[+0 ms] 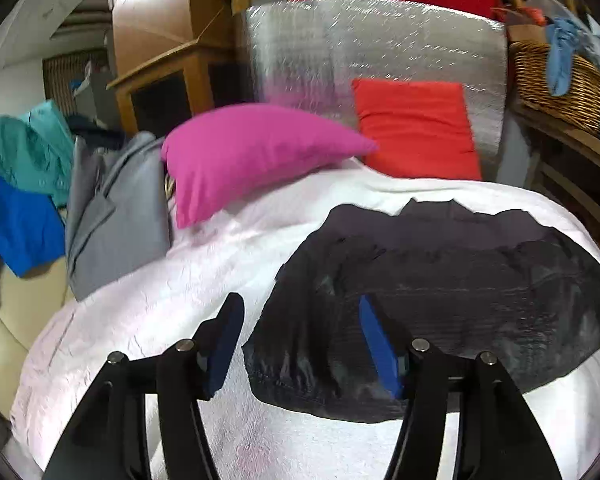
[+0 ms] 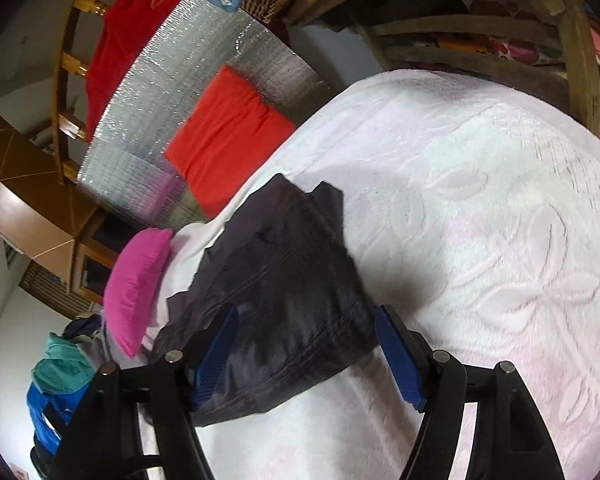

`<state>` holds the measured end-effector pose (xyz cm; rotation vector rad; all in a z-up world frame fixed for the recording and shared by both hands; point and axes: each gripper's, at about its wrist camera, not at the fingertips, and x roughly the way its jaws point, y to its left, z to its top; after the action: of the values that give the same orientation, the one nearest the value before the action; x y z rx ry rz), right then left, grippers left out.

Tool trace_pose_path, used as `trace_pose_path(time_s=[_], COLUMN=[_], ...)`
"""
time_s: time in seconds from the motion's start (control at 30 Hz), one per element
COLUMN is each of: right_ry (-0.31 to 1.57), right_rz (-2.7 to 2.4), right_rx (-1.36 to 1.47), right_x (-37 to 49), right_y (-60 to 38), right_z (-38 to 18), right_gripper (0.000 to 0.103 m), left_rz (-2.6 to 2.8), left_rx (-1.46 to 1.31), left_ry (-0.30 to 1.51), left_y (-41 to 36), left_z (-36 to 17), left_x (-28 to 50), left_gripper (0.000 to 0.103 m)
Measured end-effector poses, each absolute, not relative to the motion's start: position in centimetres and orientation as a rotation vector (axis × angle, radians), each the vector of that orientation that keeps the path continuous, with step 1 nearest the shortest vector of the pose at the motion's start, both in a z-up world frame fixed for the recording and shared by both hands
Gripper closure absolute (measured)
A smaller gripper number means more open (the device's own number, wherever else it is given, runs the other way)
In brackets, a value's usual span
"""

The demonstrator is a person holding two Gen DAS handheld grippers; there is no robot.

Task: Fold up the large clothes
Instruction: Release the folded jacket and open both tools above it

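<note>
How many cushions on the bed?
2: a pink cushion on the white bedspread, and a red cushion leaning against the silver headboard. Others may be hidden.

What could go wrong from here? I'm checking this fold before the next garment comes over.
1. The dark garment looks wrinkled and uneven at its far edge, so the fold may end up lopsided or slump open.
2. Both the left gripper and right gripper are open just above it; a low move could snag and drag the fabric.
3. The pink pillow lies close by and could get in the way of spreading the next piece.
</note>
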<state>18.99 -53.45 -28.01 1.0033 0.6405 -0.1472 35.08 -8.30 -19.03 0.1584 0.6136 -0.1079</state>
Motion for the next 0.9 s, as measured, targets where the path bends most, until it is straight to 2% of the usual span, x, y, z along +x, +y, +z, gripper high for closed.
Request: trace_pose_path(time_s=[0.73, 0.9], right_ry=[0.690, 0.721], right_rz=[-0.035, -0.020], right_rx=[1.037, 1.058], right_x=[16.6, 17.5], right_y=[-48.1, -47.6], right_z=[-28.7, -29.6], right_gripper=[0.028, 0.028], left_rz=[-0.124, -0.146], left_rx=[0.166, 0.132], left_ry=[0.598, 0.711], left_y=[-11.1, -11.0], left_z=[-18.9, -20.8], left_x=[30.4, 31.9], left_gripper=[0.040, 0.034])
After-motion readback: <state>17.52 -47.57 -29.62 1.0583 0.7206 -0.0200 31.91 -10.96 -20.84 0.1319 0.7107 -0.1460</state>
